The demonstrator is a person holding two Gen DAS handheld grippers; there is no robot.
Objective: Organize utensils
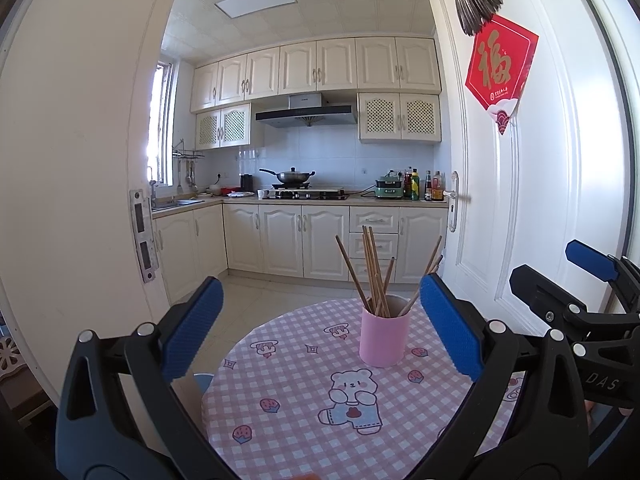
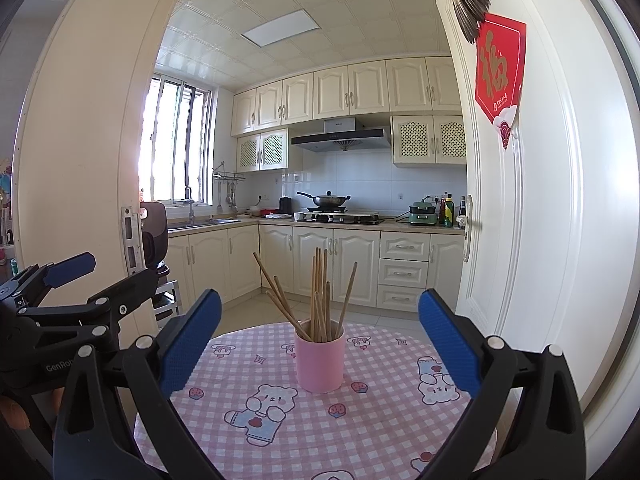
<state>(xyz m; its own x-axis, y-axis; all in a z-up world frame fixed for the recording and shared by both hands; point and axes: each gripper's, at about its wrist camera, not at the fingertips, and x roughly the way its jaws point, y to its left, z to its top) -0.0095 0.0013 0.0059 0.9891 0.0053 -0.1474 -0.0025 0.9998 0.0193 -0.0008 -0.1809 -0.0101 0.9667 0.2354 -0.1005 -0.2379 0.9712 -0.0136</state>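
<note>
A pink cup (image 1: pixel 384 338) (image 2: pixel 319 364) stands upright near the far side of a round table with a pink checked cloth (image 1: pixel 296 412) (image 2: pixel 380 432). Several wooden chopsticks (image 1: pixel 374 276) (image 2: pixel 320 296) stand in it, fanned out. My left gripper (image 1: pixel 320 328) is open above the near part of the table, short of the cup, with nothing between its blue pads. My right gripper (image 2: pixel 320 340) is also open and empty, level with the cup. Each gripper shows at the edge of the other's view: the right gripper (image 1: pixel 568 272), the left gripper (image 2: pixel 100 276).
A white open door (image 1: pixel 520 200) (image 2: pixel 540 220) stands close on the right of the table. A white door frame (image 1: pixel 80 160) (image 2: pixel 80 160) is on the left. Beyond lie a tiled floor (image 1: pixel 260 292), kitchen cabinets and a stove with a wok (image 1: pixel 292 178).
</note>
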